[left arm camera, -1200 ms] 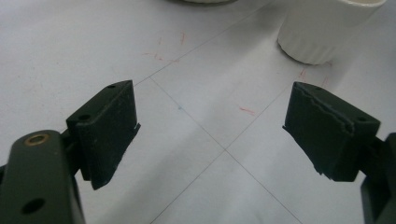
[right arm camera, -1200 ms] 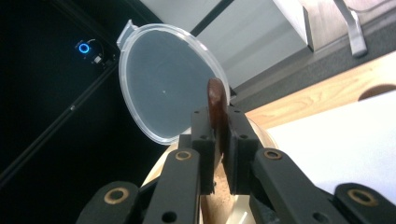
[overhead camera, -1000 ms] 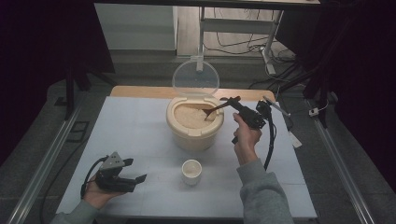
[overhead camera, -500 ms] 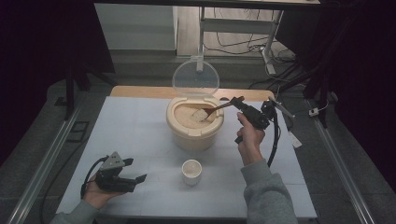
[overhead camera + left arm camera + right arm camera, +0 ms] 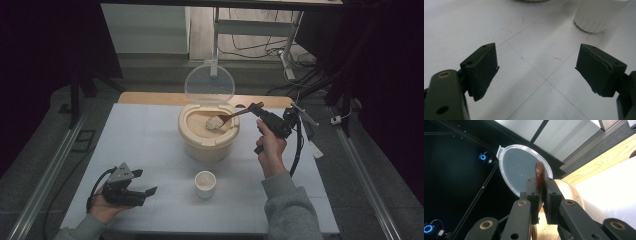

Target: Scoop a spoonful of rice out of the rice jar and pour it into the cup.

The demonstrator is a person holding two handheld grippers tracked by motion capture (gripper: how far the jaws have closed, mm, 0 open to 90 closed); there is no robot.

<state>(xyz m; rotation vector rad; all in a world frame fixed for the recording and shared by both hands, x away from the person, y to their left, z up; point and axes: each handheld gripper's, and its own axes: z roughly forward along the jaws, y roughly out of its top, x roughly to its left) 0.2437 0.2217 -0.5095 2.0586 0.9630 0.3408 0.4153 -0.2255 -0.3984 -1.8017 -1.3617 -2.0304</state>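
A beige rice bucket (image 5: pixel 207 142) stands mid-table with its clear round lid (image 5: pixel 209 83) hinged upright behind it. My right gripper (image 5: pixel 256 108) is shut on the handle of a brown wooden spoon (image 5: pixel 234 115), whose bowl carries a heap of rice (image 5: pixel 214 122) just above the rice in the bucket. In the right gripper view the spoon (image 5: pixel 539 173) sits pinched between the jaws of my right gripper (image 5: pixel 541 187), with the lid (image 5: pixel 521 168) behind. A small white cup (image 5: pixel 205 183) stands in front of the bucket. My left gripper (image 5: pixel 145 191) rests open on the table at the near left; between its spread fingertips my left gripper (image 5: pixel 536 67) frames bare table, with the cup (image 5: pixel 599 13) ahead.
The table (image 5: pixel 140 145) is covered by a pale sheet with thin grid lines; a wooden strip (image 5: pixel 150 97) runs along its far edge. Metal rails (image 5: pixel 45 175) flank both sides. Cables (image 5: pixel 297 150) trail from the right gripper near the table's right edge.
The right hand has lifted and tilted the spoon a little, so its rice-laden bowl now sits just above the rice surface. The left gripper has stayed put.
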